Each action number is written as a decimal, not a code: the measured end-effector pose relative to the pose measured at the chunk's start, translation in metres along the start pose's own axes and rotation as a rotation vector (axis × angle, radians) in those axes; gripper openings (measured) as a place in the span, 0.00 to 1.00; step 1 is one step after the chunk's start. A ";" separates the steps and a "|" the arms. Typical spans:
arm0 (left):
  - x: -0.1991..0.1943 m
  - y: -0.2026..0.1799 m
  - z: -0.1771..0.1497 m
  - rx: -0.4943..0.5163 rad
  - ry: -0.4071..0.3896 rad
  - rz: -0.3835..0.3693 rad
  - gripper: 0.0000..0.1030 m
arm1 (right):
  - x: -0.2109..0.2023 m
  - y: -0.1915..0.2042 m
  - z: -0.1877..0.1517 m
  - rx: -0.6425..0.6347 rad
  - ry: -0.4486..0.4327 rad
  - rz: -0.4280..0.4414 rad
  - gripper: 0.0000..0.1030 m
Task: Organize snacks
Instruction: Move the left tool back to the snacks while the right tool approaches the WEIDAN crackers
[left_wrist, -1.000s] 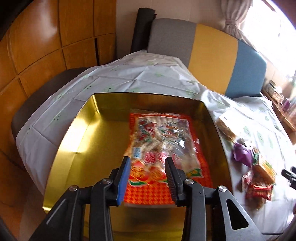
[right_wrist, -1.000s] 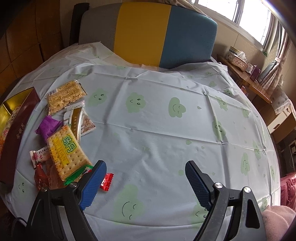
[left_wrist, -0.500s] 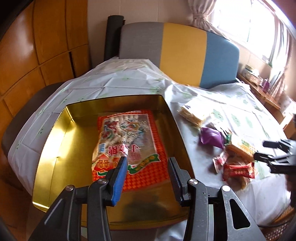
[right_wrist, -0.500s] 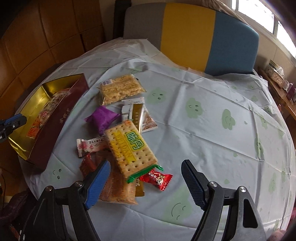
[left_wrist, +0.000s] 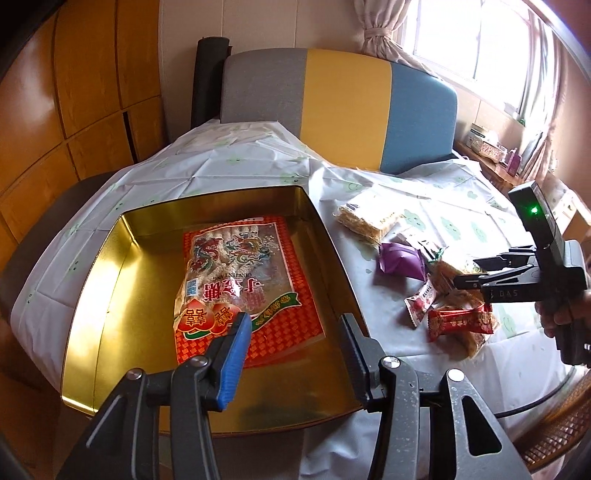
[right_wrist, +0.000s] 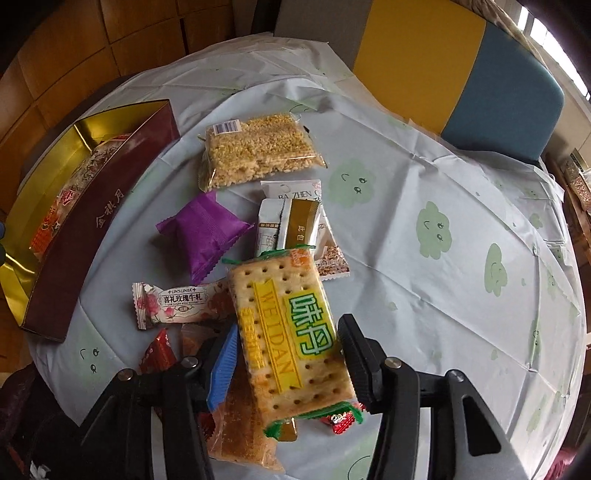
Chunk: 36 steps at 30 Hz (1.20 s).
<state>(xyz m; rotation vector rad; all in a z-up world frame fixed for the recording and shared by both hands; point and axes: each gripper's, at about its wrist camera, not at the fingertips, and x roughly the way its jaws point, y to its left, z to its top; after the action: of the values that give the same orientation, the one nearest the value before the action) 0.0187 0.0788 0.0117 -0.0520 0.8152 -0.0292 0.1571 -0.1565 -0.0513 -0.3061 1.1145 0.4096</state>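
Cracker pack (right_wrist: 291, 332) between right tool (right_wrist: 286, 354) fingers, contact unclear, snacks underneath half hidden

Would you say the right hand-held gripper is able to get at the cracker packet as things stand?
Probably yes: the right hand-held gripper, jaws just closing, already straddles the cracker packet, which lies on top of the snack pile with nothing over it.

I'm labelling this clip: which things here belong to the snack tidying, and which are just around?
Job:
gold box
red candy bag, inside it
cracker pack, between the right hand-held gripper fingers
purple packet
rice-crisp pack

Just around:
tricolour chair
tablecloth
curtain
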 end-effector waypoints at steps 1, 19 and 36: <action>0.001 -0.001 0.000 0.001 0.002 -0.003 0.48 | 0.000 -0.001 0.000 0.004 -0.002 0.001 0.49; 0.005 -0.048 -0.002 0.160 0.013 -0.066 0.48 | -0.011 -0.092 -0.052 0.367 0.032 -0.111 0.45; 0.039 -0.140 -0.008 0.558 0.082 -0.251 0.52 | -0.023 -0.108 -0.051 0.454 -0.026 -0.064 0.47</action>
<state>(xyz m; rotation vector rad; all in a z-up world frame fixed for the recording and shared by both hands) 0.0394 -0.0633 -0.0140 0.3764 0.8543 -0.4967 0.1581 -0.2782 -0.0470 0.0634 1.1357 0.0954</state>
